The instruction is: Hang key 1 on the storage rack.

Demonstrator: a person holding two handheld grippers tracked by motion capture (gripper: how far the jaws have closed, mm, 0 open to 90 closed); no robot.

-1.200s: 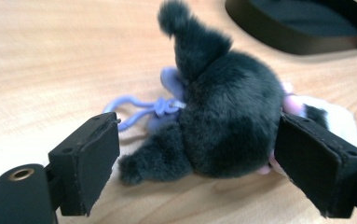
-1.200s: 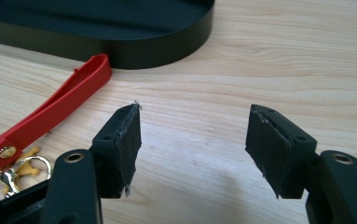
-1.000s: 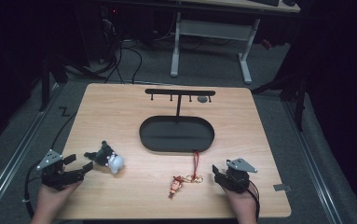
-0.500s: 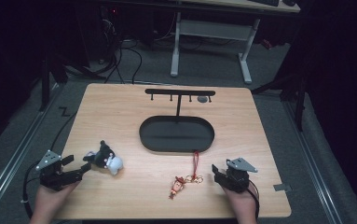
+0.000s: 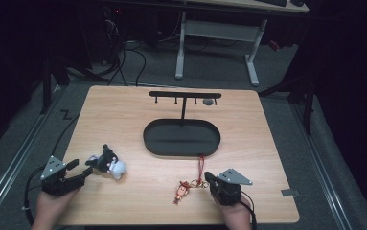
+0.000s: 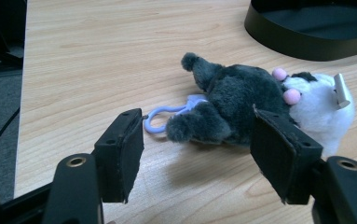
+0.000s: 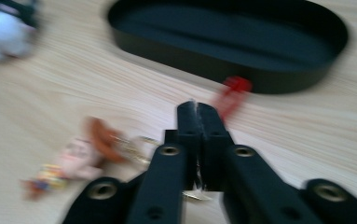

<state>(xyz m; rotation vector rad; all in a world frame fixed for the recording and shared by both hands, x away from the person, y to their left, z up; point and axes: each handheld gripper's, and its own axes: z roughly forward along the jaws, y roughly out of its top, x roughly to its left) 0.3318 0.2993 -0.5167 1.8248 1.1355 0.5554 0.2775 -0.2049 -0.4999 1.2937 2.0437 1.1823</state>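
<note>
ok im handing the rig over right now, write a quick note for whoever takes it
Left tool: jaws apart and just closing around the grey and white plush toy keychain; pads not yet pressing on it.
Right tool: jaws shut; whether they pinch the ring of the small figure keychain with red cord is too blurred to tell.
Things: both keychains lie on the wooden table, in front of the black oval tray with its hook rack.
Done: nothing hangs from the rack's hooks.
Left: probably hang both keychains on the hooks.
</note>
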